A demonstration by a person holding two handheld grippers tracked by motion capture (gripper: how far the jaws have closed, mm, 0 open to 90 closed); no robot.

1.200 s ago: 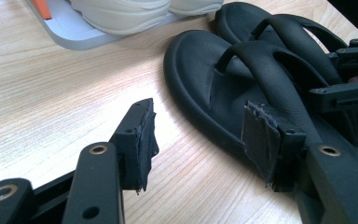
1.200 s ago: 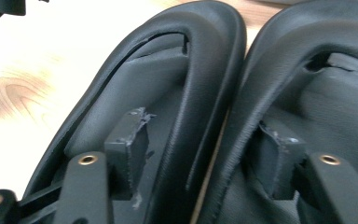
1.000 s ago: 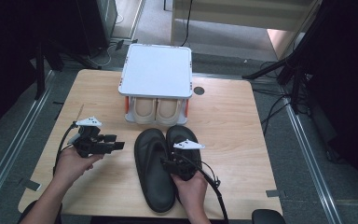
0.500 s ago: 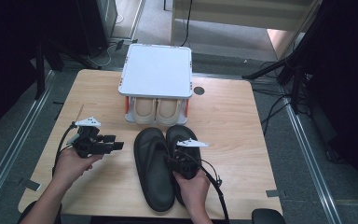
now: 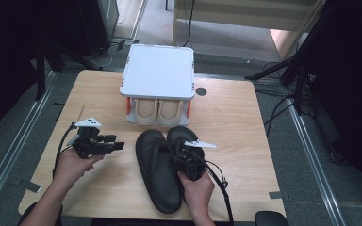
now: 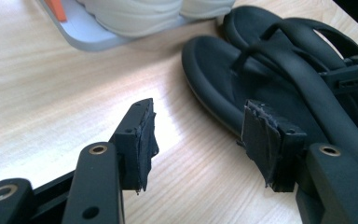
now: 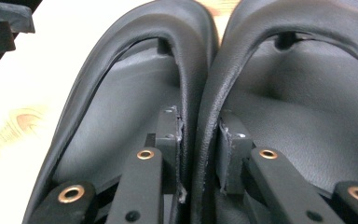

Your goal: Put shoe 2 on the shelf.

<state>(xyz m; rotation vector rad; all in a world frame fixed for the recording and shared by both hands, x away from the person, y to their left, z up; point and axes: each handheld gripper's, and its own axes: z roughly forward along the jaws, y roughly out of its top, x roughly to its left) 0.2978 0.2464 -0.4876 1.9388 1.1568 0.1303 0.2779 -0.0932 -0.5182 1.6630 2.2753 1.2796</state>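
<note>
Two black flip-flop sandals lie side by side near the table's front, the left sandal (image 5: 156, 172) and the right sandal (image 5: 179, 135). My right gripper (image 5: 185, 155) sits over them, and its jaws have just been closing. In the right gripper view, the right gripper (image 7: 199, 135) pinches the two neighbouring inner straps together, the left strap (image 7: 135, 42) and the right strap (image 7: 261, 37). My left gripper (image 5: 117, 147) is held to the left of the sandals, pointing toward them. Its jaws stand open and empty (image 6: 198, 140) above the wood, with the near sandal (image 6: 223, 84) just beyond.
A white two-level rack (image 5: 158, 70) with orange posts stands at the back middle of the table. A pair of beige shoes (image 5: 158, 110) sits on its lower level, close behind the sandals' toes. A round grommet (image 5: 201, 92) is to its right. Bare wood (image 5: 245, 141) lies on both sides.
The right gripper has shifted slightly over the sandals. The left hand and both sandals have kept still.
</note>
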